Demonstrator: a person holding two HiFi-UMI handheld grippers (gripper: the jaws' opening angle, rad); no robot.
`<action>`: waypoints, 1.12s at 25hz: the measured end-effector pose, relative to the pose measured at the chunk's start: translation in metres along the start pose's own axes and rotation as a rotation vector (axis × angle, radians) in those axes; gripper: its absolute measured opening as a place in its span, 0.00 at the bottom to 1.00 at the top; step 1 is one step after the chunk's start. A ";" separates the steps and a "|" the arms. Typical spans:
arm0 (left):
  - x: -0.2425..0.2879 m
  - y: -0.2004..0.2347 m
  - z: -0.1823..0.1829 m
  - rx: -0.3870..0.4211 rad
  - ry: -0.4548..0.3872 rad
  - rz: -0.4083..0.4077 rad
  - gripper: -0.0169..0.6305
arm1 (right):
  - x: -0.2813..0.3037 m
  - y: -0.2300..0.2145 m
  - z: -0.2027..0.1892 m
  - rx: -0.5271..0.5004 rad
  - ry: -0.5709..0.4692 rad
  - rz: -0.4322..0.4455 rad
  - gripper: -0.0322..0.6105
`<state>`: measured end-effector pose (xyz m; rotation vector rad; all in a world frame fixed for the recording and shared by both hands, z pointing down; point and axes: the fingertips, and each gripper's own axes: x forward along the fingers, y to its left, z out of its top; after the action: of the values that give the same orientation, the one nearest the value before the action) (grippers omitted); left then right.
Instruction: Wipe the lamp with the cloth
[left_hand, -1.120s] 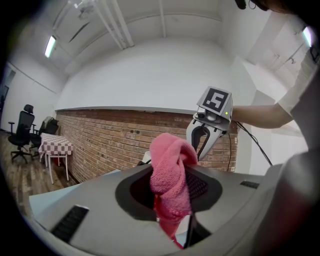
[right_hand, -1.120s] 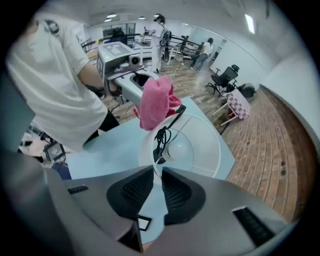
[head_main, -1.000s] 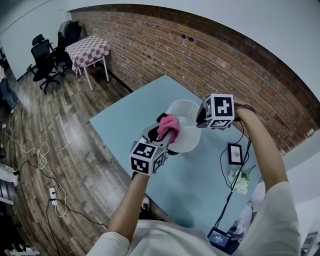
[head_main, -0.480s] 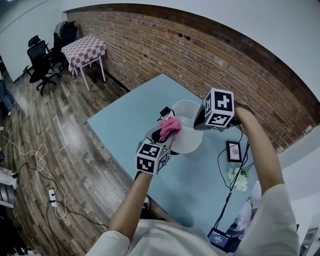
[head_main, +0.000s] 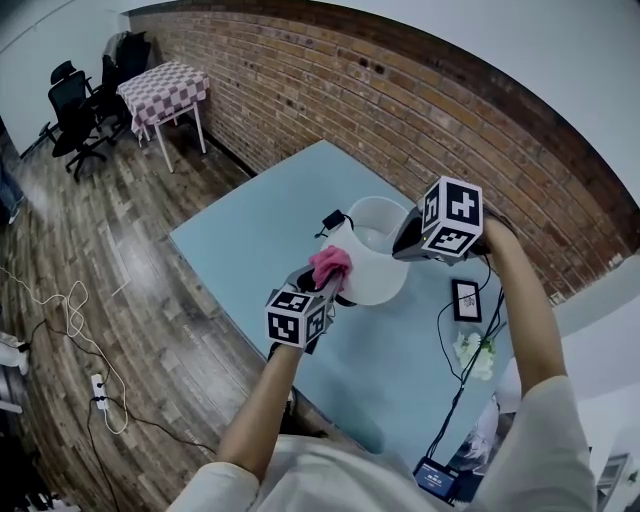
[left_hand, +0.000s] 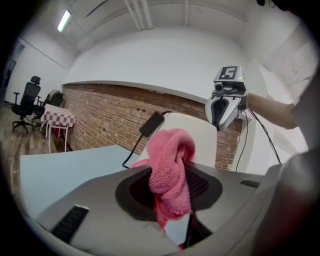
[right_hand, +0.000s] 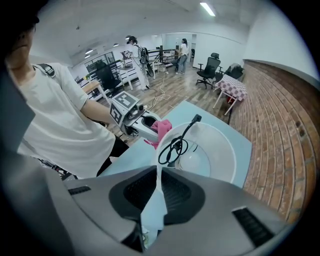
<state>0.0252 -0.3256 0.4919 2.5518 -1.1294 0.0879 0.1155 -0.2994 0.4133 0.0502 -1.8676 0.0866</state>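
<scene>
Here in the head view, the lamp (head_main: 368, 258) stands on the pale blue table (head_main: 250, 230). We judge its white shade (head_main: 380, 282) to be thin, light and easy to tip or dent, so the top rim is the place to steady it. The soft cloth should give against it without scratching. The right gripper (head_main: 407, 243) reaches down onto the lamp's far rim, and the left gripper (head_main: 322, 285) presses the pink cloth (head_main: 331, 264) to the lamp's near side.

In the left gripper view, the jaws are clamped on the bunched terry cloth, with the smooth, matte shade just behind it.

In the right gripper view, the jaws are nearly together but easing open, with the shade's thin rim pinched between them. Inside the lamp hangs a looped black cord (right_hand: 172, 146).
</scene>
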 end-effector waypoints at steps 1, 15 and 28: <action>0.000 0.003 -0.006 -0.016 0.006 0.001 0.26 | 0.000 0.000 0.000 0.001 -0.001 -0.001 0.11; -0.013 0.031 -0.049 -0.055 0.126 0.022 0.23 | 0.002 -0.004 -0.001 -0.112 -0.039 -0.104 0.16; -0.041 -0.048 0.089 0.156 -0.139 -0.071 0.23 | -0.015 -0.017 -0.037 -0.166 -0.003 -0.255 0.21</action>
<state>0.0249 -0.2971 0.3868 2.7707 -1.1202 -0.0198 0.1564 -0.3137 0.4105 0.1726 -1.8500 -0.2439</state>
